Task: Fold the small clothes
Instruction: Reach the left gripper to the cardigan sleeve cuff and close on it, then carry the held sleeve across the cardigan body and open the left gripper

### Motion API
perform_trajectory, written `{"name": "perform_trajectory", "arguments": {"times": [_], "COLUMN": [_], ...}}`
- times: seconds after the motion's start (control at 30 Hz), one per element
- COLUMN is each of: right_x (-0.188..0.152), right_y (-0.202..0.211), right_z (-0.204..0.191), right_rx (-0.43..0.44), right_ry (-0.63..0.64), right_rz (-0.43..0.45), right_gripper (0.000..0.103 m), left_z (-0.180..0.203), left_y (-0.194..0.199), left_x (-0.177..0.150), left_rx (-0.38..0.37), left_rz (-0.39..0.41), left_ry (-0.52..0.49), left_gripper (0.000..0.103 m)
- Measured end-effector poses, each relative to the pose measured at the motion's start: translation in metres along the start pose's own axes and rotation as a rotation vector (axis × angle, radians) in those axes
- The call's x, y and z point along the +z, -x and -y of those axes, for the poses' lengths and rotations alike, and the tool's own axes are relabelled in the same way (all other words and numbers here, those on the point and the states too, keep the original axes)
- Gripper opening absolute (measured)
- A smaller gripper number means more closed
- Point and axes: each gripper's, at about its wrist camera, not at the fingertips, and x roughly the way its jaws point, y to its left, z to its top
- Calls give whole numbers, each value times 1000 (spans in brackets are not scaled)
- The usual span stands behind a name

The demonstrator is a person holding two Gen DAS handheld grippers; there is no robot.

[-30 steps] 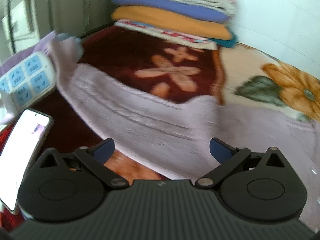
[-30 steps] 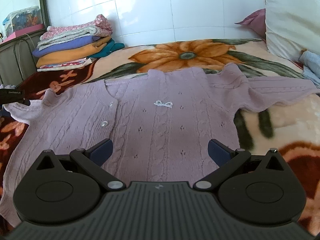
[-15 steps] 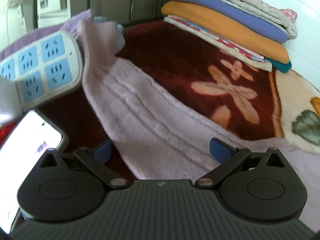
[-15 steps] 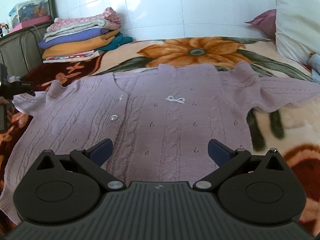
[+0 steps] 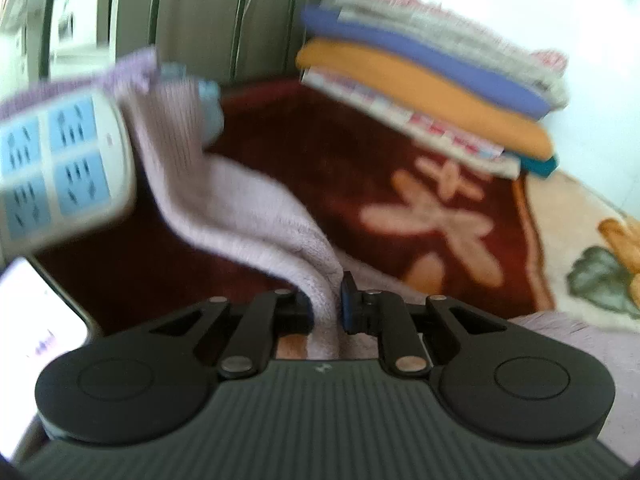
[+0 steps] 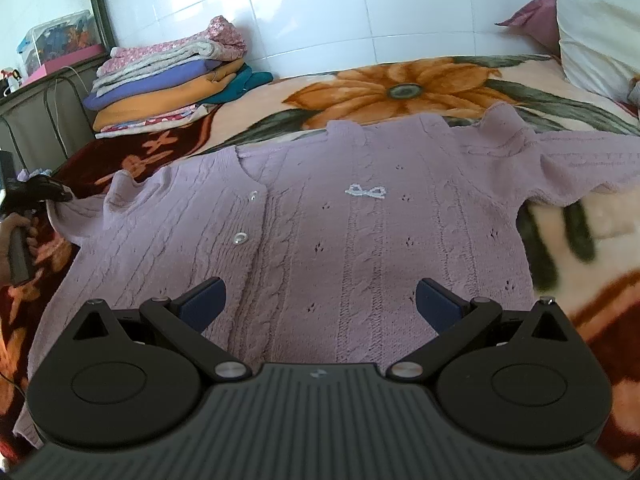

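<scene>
While a lilac knitted cardigan [image 6: 348,240] lay spread face up across a flowered blanket [image 6: 400,92] on a bed, filling the middle of the right wrist view, two handheld grippers worked at it. One sleeve [image 5: 240,208] trailed toward ten o'clock in the left wrist view. The left gripper [image 5: 326,304] was closing on that sleeve, its jaws nearly together with a ridge of knit pinched between them. In the right wrist view the same gripper showed small at nine o'clock, at the sleeve end, with the person's hand [image 6: 16,236] on its handle. The right gripper [image 6: 320,300] hovered over the hem at six o'clock, jaws spread wide and holding nothing.

A white power strip [image 5: 60,164] with blue sockets sat at nine o'clock in the left wrist view, just beside the sleeve, and a lit phone [image 5: 36,344] lay at eight o'clock. A stack of folded clothes [image 5: 432,84] rested at one o'clock.

Several things could go wrong from here. The pinch looked thin, so the soft knit might slip free once lifted. Dragging the sleeve could snag or shove the power strip and phone. With the hem unpinned, pulling the sleeve across might shift the whole cardigan and skew the fold.
</scene>
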Motion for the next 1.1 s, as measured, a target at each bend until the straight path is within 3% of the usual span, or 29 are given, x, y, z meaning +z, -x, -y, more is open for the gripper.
{"name": "perform_trajectory", "arguments": {"times": [0.17,0.33,0.6,0.73,0.9,1.03,1.1], "right_x": [2,1,-1,-3,-8,-10,-11], "right_y": [4,10,21,25,29,31,31], "right_z": [2,5,17,24,33,41,44], "right_rx": [11,21,25,25,32,35,38], "right_ry": [-18,-32,-57,-63,-87,-101,-107], "right_rz": [16,27,48,53,51,42,37], "right_gripper": [103,103,103,103,103,103,103], "left_z": [10,44,118,157,190,206,212], "left_y": [48,92,133,138,130,117,111], "left_x": [17,33,25,3,-39,-69,-80], "left_rx": [-101,-211,-407,-486,-549,-545,-559], "left_rz": [129,224,235,172,29,-81,-144], "left_ry": [-21,-85,-151,-175,-199,-241,-261], "left_gripper": [15,15,15,15,16,18,24]}}
